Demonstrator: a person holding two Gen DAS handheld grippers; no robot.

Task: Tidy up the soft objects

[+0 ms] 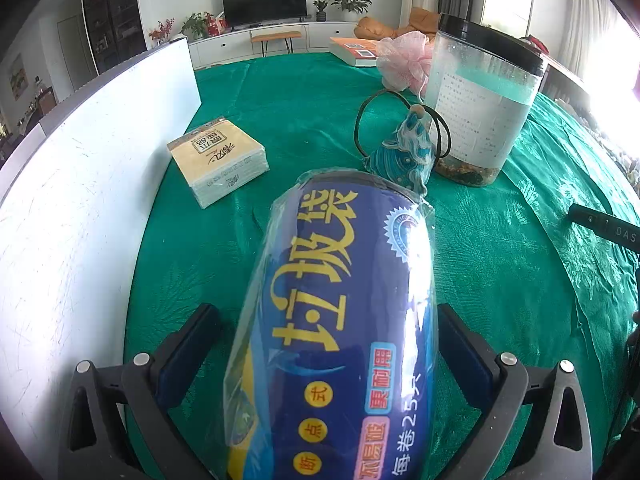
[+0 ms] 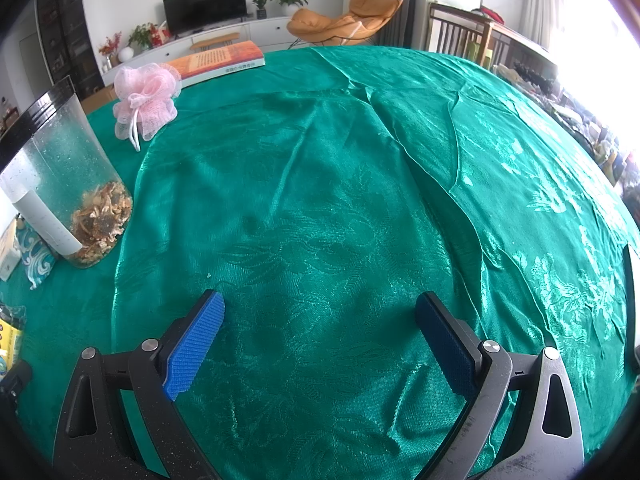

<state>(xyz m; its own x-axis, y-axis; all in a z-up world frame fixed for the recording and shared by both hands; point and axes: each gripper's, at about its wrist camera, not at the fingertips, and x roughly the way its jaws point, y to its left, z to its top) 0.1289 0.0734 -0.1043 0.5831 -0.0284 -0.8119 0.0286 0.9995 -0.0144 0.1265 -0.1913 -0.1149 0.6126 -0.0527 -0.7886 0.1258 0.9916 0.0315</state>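
The left gripper (image 1: 328,344) is clamping the blue bag roll (image 1: 340,320), its long axis pointing away along the fingers; the right gripper (image 2: 320,340) is hanging wide apart, gripping nothing.

Tablecloth (image 2: 320,208): emerald green, glossy, woven leaf-and-flower pattern, paler where light strikes.
Garbage-bag roll (image 1: 340,320): dark blue wrapper, yellow characters, yellow dots, pink label patches, clear film outside.
Tissue pack (image 1: 218,160): tan top, dark print, white sides.
Pouch (image 1: 404,156): teal with white-and-blue wave swirls.
Bath pouf (image 2: 146,94): pale pink mesh, white cord.
Jar (image 1: 480,100): clear wall, black lid, white label with a mint-green band, brown contents at the bottom.
Book (image 2: 224,60): orange cover.
Right gripper pads (image 2: 196,344): blue, ribbed.
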